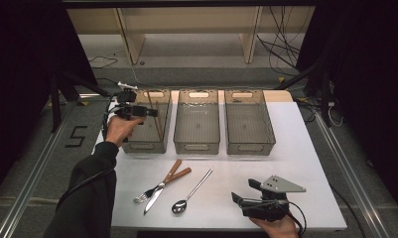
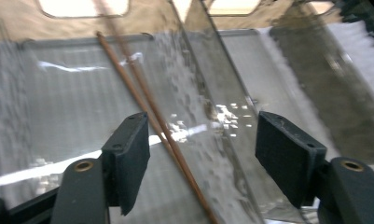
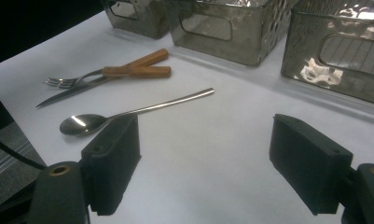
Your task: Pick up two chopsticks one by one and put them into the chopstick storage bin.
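Two thin brown chopsticks (image 1: 155, 119) lean inside the left smoky plastic bin (image 1: 143, 147). My left gripper (image 1: 149, 113) hovers over that bin with its jaws open. In the left gripper view the chopsticks (image 2: 147, 105) run slantwise between the two pads, close to the left one, and neither pad presses on them; the left gripper (image 2: 201, 135) holds nothing. My right gripper (image 1: 243, 191) rests open near the table's front right, nothing between its jaws (image 3: 205, 140).
A middle bin (image 1: 196, 146) and a right bin (image 1: 249, 147) stand beside the left one. A wooden-handled fork (image 1: 142, 197), a wooden-handled knife (image 1: 154, 196) crossing it and a steel spoon (image 1: 191, 191) lie on the white table top (image 1: 305, 163).
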Available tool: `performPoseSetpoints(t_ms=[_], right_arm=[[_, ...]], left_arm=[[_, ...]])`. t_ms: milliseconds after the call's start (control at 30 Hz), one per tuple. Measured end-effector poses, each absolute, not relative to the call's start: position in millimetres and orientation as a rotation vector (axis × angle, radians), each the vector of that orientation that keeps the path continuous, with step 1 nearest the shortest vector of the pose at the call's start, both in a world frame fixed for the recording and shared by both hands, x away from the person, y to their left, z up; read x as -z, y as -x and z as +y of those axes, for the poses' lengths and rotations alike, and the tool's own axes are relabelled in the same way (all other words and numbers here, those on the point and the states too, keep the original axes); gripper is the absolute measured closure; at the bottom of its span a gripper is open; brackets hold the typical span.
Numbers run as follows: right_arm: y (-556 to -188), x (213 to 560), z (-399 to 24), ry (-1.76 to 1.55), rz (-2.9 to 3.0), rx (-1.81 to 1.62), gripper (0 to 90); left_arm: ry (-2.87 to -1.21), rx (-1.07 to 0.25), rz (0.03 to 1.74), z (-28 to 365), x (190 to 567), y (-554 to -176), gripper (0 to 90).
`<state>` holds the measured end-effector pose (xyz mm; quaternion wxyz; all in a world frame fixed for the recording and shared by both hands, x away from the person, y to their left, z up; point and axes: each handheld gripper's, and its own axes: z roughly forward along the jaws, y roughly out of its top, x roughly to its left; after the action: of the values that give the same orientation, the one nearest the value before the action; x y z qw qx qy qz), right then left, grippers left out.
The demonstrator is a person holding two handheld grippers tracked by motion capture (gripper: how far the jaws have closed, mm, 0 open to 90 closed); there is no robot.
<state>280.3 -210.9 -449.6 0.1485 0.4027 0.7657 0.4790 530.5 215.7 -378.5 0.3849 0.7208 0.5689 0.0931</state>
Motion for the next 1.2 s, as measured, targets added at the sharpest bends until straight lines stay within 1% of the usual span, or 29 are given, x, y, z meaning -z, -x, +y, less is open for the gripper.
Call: performPoseSetpoints(t_ms=[300, 500, 667, 867, 1200], right_arm=[[-280, 449, -211, -1.158, 2.197, -1.379, 24.9], [-280, 449, -212, -1.153, 2.190, -1.384, 24.9], [-279, 449, -212, -1.155, 2.187, -1.384, 24.9], [-279, 449, -210, -1.155, 2.193, -1.382, 24.9], [-278, 450, -211, -1.149, 2.184, -1.387, 24.8]], left_arm=[[-1.837, -0.228, 1.413, 216, 372, -520, 24.6], [-1.820, -0.206, 1.349, 212, 365, -499, 19.7], [-1.825, -0.188, 1.261, 207, 362, -469, 18.9], [-1.853, -0.155, 1.175, 194, 368, -435, 19.6], [-1.911, -0.104, 1.108, 174, 395, -399, 19.6]])
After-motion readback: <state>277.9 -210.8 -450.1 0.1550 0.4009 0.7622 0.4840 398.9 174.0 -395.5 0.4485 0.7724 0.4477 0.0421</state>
